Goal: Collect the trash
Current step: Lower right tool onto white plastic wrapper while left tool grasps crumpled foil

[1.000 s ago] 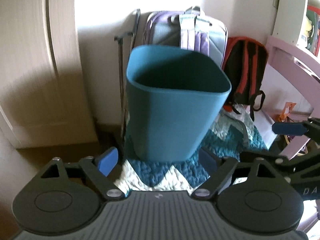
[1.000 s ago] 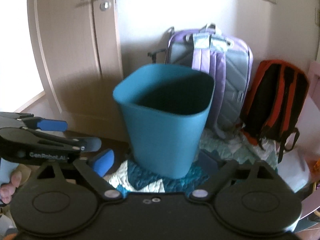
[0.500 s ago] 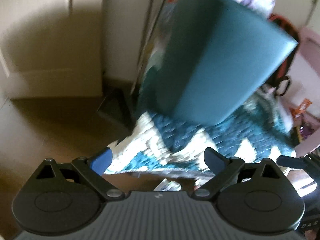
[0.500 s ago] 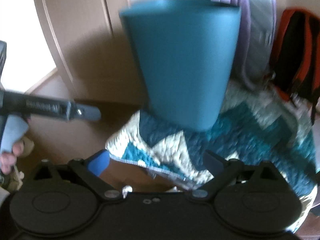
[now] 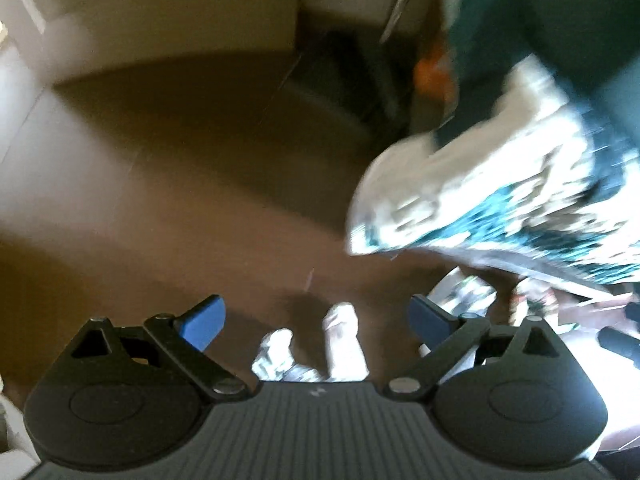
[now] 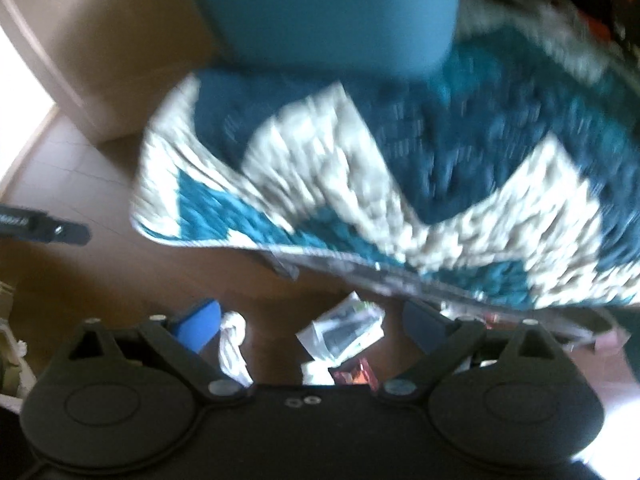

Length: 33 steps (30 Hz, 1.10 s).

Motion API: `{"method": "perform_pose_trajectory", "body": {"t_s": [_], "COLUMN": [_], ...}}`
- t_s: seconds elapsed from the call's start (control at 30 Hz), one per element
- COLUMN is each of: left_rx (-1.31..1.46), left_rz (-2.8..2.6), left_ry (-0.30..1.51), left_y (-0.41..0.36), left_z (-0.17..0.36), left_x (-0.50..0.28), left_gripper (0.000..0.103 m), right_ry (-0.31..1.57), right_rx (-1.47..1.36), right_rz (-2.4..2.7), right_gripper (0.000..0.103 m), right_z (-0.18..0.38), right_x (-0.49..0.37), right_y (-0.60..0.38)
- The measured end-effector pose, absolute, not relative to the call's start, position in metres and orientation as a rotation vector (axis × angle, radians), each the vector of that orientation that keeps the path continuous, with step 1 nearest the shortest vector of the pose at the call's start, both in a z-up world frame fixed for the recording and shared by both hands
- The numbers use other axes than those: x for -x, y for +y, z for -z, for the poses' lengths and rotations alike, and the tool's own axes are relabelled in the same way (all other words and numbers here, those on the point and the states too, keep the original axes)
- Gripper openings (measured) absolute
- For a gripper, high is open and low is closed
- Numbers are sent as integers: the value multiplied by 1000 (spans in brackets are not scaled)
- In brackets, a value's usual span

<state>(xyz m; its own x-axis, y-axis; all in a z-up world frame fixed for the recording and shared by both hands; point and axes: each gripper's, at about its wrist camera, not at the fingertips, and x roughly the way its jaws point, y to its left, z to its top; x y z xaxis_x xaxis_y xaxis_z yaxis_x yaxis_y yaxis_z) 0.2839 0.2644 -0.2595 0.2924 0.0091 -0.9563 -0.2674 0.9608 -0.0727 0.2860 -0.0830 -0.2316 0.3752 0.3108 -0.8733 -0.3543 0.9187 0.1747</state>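
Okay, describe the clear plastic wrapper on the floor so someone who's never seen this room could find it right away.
Start at the tall teal plastic bin standing on the teal-and-cream zigzag quilted mat. Come down past the mat's near edge onto the brown floor. There lies the crumpled clear plastic wrapper with dark print; unlike the twisted white tissue to its left, it is shiny and see-through.

The bin (image 6: 332, 12) stands on the quilt (image 6: 400, 184); scraps of trash (image 6: 344, 332) lie on the floor (image 6: 120, 272) before the quilt's edge.
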Motion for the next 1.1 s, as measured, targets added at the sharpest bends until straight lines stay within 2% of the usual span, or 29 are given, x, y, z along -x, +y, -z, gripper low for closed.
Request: {"method": "perform_pose_trajectory", "body": {"t_s": [0.5,0.8,1.0,1.1], "left_rx": [309,317,296,296], "left_rz": [-291,-334,-355,-345], "left_ry": [1600,1661,1673,1677], "left_y": [305,294,281,276], "left_z": [459,537,567,573], "left_x": [-295,-289,-280,-275], "left_gripper": [98,98,89,78], "right_ry": [1370,1473,1519,1531], "right_rx": [-89,-118,-137,-135], "right_rz": [-195,-86,-43,-49], "right_gripper": [91,80,76,72], "right_z": [380,449,481,491], "right_x": [-332,-343,-351,-353], "right_y": [-67,-65,-65,-61]}}
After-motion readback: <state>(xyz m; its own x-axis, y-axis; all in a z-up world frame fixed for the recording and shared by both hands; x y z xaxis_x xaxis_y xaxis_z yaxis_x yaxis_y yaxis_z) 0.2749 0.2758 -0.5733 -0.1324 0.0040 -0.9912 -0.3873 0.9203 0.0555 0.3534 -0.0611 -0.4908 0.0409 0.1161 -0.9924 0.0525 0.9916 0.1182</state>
